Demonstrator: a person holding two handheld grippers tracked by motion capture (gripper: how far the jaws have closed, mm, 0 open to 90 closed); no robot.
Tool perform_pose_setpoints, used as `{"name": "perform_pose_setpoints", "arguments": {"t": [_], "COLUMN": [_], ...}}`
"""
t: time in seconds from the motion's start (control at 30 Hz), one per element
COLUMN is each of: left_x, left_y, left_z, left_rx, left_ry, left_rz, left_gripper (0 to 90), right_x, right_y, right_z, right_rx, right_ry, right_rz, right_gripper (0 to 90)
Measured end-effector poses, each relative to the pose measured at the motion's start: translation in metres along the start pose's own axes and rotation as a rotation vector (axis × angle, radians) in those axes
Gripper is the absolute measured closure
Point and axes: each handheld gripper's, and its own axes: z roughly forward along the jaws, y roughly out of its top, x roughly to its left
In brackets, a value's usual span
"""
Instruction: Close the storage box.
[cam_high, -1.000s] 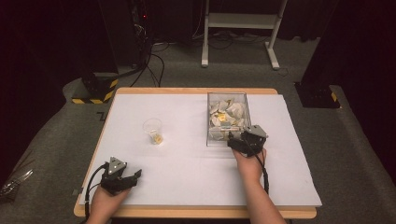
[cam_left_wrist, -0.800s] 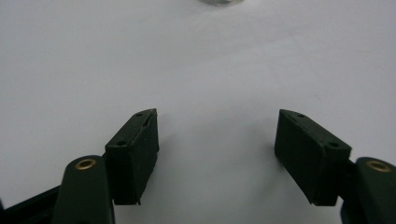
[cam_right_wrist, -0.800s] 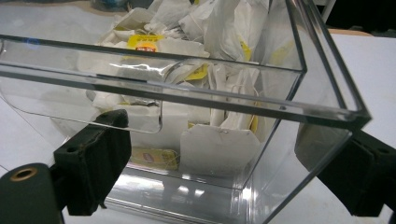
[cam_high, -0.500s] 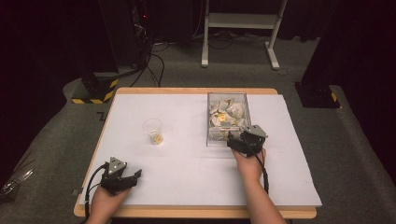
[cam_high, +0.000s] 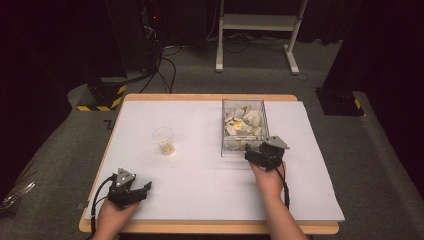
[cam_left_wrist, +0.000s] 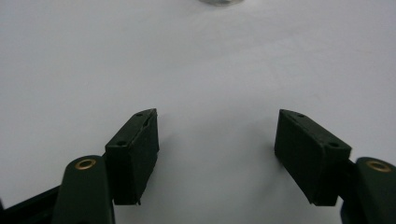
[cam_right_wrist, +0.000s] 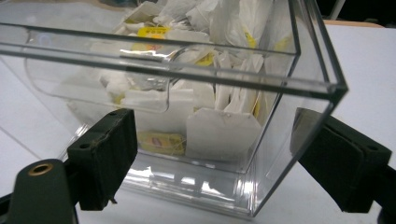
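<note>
Nearest you, your left gripper (cam_high: 131, 189) rests low on the white table cover (cam_high: 200, 200) at the near left. In the left gripper view its jaws stand wide apart with nothing but bare white sheet between them; the base of the clear cup (cam_left_wrist: 219, 2) just shows at the top edge, well apart from the pads.

Farther in and to the right, your right gripper (cam_high: 260, 156) is up against the near end of the clear acrylic box (cam_high: 243, 148). In the right gripper view its jaws stand apart, one on either side of the box's near corner. The right pad (cam_right_wrist: 334, 163) shows partly through the box wall. Whether either pad presses on the wall you cannot tell; they look to be beside it, not clamped.

The box holds a heap of white tea bags (cam_right_wrist: 224, 133), several with yellow tags, piled to near the rim. It sits right of centre toward the far edge.

Left of the box, well apart, the clear cup (cam_high: 163, 140) stands upright with one small yellowish item (cam_high: 168, 149) in its bottom.

Judgement: the work looks like moving tea bags from box to cup. One item appears to be in the cup; the box is still full. No bag is gripped now. The reach into the box and the carry are still to do.
</note>
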Motion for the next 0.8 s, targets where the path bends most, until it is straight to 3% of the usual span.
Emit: {"name": "perform_pose_setpoints", "arguments": {"t": [0.5, 0.8], "left_x": [-0.001, -0.001], "left_y": [0.000, -0.001], "left_z": [0.000, 0.000], "left_rx": [-0.005, -0.005], "left_ry": [0.002, 0.000], "left_rz": [-0.004, -0.008], "left_gripper": [30.9, 30.9], "right_x": [-0.002, -0.015], "right_y": [-0.018, -0.038], "right_z": [-0.033, -0.059], "right_rx": [-0.019, -0.016], "right_ry": [0.056, 0.065], "right_rz": [-0.032, -0.064], "right_gripper": [14.5, 15.0]}}
